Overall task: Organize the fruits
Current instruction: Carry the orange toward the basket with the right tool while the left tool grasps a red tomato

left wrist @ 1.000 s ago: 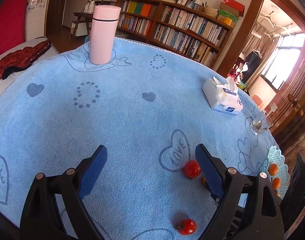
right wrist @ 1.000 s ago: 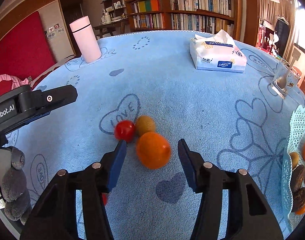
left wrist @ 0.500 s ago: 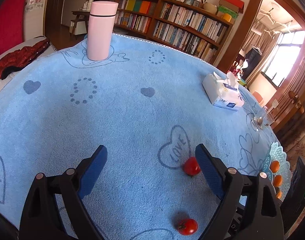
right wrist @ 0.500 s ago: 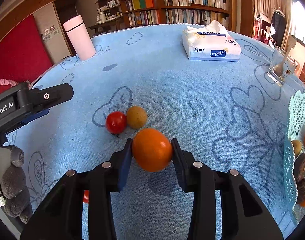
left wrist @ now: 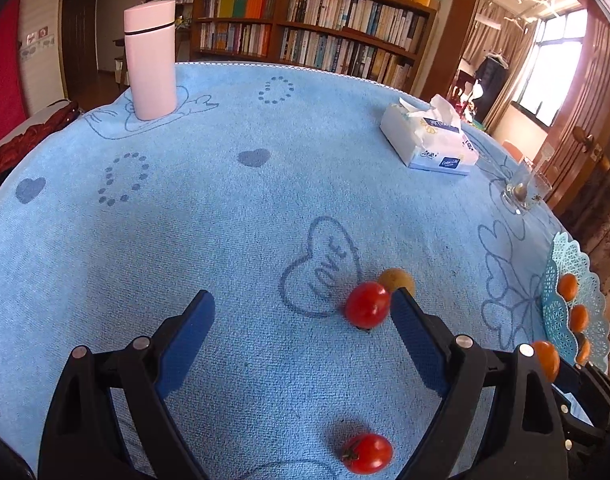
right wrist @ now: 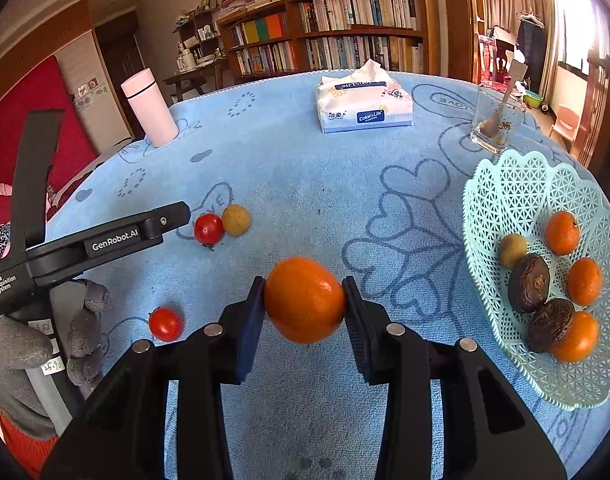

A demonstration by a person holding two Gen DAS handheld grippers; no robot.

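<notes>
While the right claw [right wrist: 305, 304] is clamped on the orange [right wrist: 305, 300], pads pressing its two sides and the fruit lifted clear of the blue cloth-covered surface [right wrist: 345, 184], the step in hand looks like carrying it to the mint lattice basket [right wrist: 505, 184] at about three o'clock in the right wrist view. To do it well, keep the squeeze steady, since a round, firm fruit can roll out of flat pads, and bring it over the rim high enough to clear the scalloped edge. Then set it down in the bare near part of the basket, not on the oranges and dark fruits already there. That claw points steeply downward toward the surface, fingers level with each other. The left claw [left wrist: 301, 312] hangs released and wide, also angled down, with a cherry tomato [left wrist: 367, 305] just inside its right finger [left wrist: 417, 340] and a small yellow-brown fruit [left wrist: 397, 280] touching behind at one o'clock. A second cherry tomato [left wrist: 367, 453] lies near six o'clock. A grey-gloved hand [right wrist: 45, 344] grips the left handle.
</notes>
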